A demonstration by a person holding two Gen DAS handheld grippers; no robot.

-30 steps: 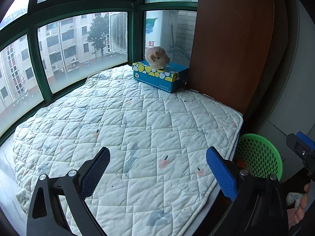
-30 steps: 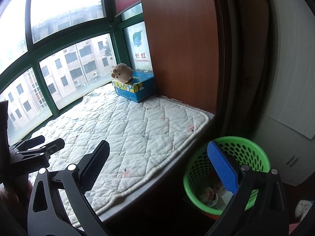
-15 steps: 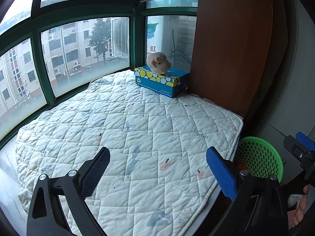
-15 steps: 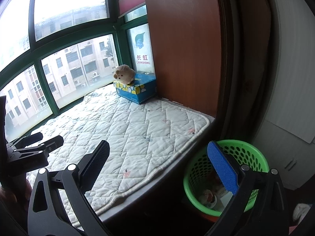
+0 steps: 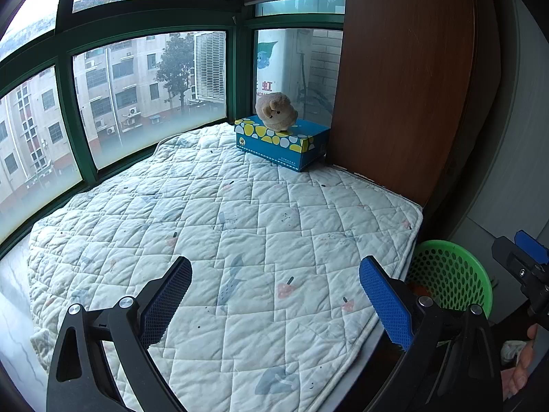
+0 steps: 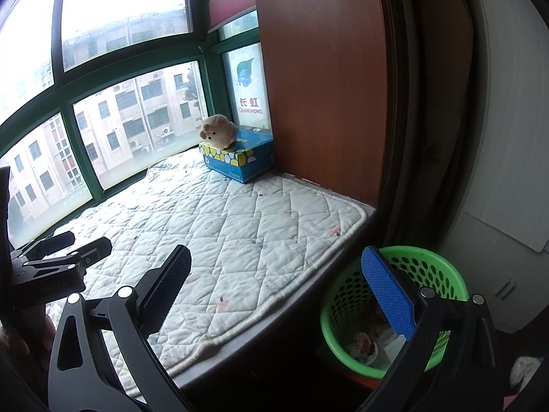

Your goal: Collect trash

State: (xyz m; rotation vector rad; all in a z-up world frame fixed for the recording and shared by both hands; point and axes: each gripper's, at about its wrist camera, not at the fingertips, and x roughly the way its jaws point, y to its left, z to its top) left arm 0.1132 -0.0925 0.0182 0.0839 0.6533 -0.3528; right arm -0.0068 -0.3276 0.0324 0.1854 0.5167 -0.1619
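Observation:
A green perforated trash basket (image 6: 442, 285) stands on the floor at the right of a quilted window-seat mattress (image 6: 240, 233); wrappers and paper scraps lie inside it. In the left wrist view the basket (image 5: 453, 274) shows at the mattress's (image 5: 240, 240) right edge. My left gripper (image 5: 274, 295) is open above the mattress with nothing between its fingers. My right gripper (image 6: 274, 292) is open over the mattress's front edge, its right finger in front of the basket. Each gripper shows at the edge of the other's view.
A blue tissue box (image 5: 281, 140) with a beige plush toy (image 5: 276, 111) on top sits at the mattress's far corner, against a brown wooden panel (image 5: 405, 79). Green-framed windows (image 5: 137, 86) curve along the left and back. A white scrap (image 6: 525, 370) lies on the floor at lower right.
Both views have tilted upward and pulled back slightly, so the tissue box and basket sit lower in frame. Both grippers stay open and empty.

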